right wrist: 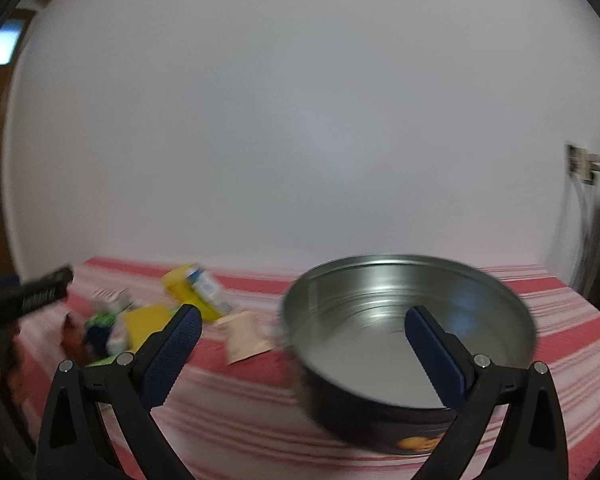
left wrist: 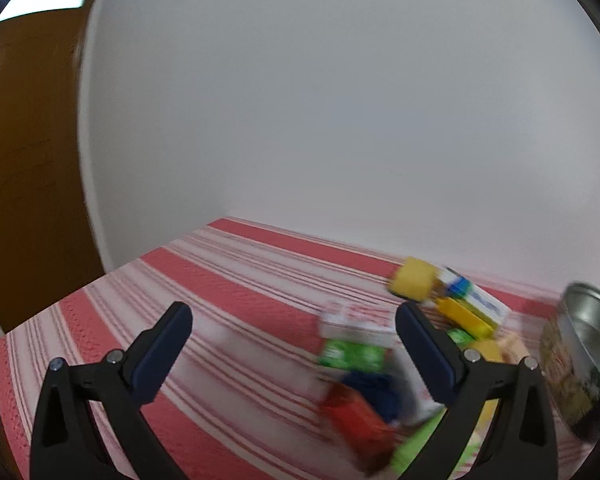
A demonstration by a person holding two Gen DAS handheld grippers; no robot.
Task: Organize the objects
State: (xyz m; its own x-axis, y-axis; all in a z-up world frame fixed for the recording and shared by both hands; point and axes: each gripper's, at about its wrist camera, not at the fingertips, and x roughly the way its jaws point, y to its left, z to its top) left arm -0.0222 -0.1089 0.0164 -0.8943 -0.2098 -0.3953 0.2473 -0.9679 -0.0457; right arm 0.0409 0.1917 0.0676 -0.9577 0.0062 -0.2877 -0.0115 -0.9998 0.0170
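Note:
A heap of small packets lies on a red-and-white striped cloth: a green-and-white packet, a red packet, a yellow box and a yellow-and-blue packet. My left gripper is open and empty, just left of the heap. A round metal tin, open and empty, stands to the right of the heap; it also shows in the left wrist view. My right gripper is open and empty above the tin's near rim. The heap lies to its left. Both views are blurred.
A white wall stands right behind the table. A brown door is at the left. The cloth's left edge drops off near my left gripper. A wall socket with cables is at the far right. A tan paper packet lies between heap and tin.

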